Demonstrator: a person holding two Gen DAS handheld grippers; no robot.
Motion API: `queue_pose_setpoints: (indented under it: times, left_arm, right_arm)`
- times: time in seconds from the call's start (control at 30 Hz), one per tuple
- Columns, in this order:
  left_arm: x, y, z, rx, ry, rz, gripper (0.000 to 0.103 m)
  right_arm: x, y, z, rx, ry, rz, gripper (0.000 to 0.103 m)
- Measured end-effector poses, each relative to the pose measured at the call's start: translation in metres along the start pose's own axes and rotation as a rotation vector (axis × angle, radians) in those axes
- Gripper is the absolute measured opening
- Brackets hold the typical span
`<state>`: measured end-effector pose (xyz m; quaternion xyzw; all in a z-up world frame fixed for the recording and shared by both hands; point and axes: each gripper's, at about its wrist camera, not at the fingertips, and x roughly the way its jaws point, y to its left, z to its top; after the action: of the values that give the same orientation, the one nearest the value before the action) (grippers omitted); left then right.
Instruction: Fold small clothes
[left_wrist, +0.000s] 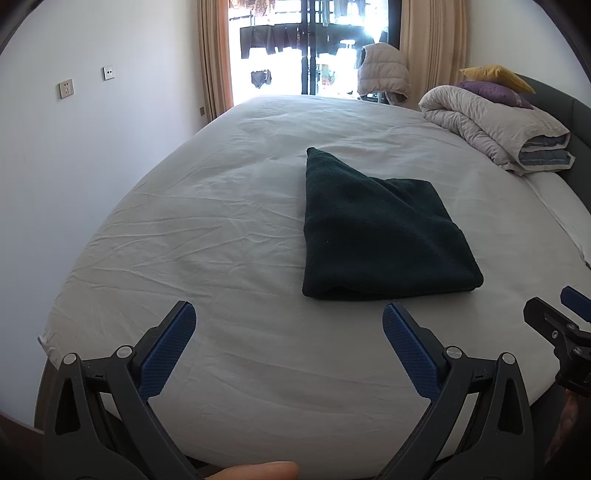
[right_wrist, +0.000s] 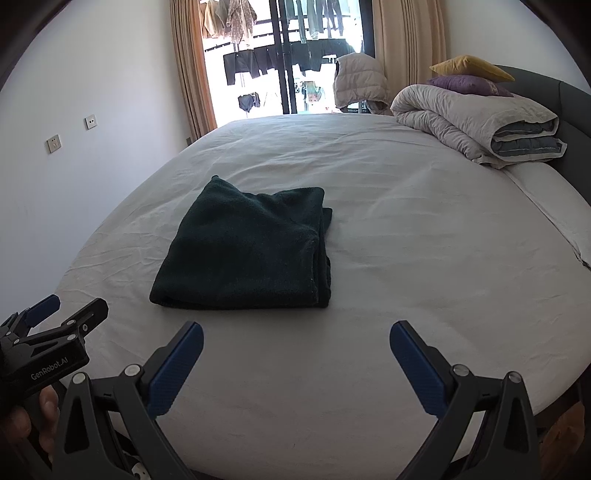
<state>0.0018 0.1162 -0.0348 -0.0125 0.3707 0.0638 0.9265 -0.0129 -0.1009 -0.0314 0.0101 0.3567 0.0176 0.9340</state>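
Dark green garment (left_wrist: 380, 229) lay folded into a rough rectangle on the bed (left_wrist: 221, 229), one far corner poking out. Tidying that corner under would have finished the fold cleanly, I judged. Both the left gripper (left_wrist: 290, 317) and right gripper (right_wrist: 295, 338) hovered just short of its near edge, fingers spread wide, holding nothing.

Your stock: dark green garment (right_wrist: 243, 251), matt, fuzzy fleece cloth; bed sheet (right_wrist: 406, 258), white, creased woven cloth; your left hand-held gripper (left_wrist: 290, 321), matt black plastic, blue textured pads (left_wrist: 166, 354), metal pins.
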Motion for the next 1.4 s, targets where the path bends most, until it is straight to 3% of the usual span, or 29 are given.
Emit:
queue_pose_setpoints:
  times: [1.4]
  left_arm:
    - [0.0021,-0.0033,-0.0069,-0.002,0.009,-0.006,0.103]
  right_arm:
    - [0.0043,0.0040,-0.0037,-0.003,0.014,0.004,0.103]
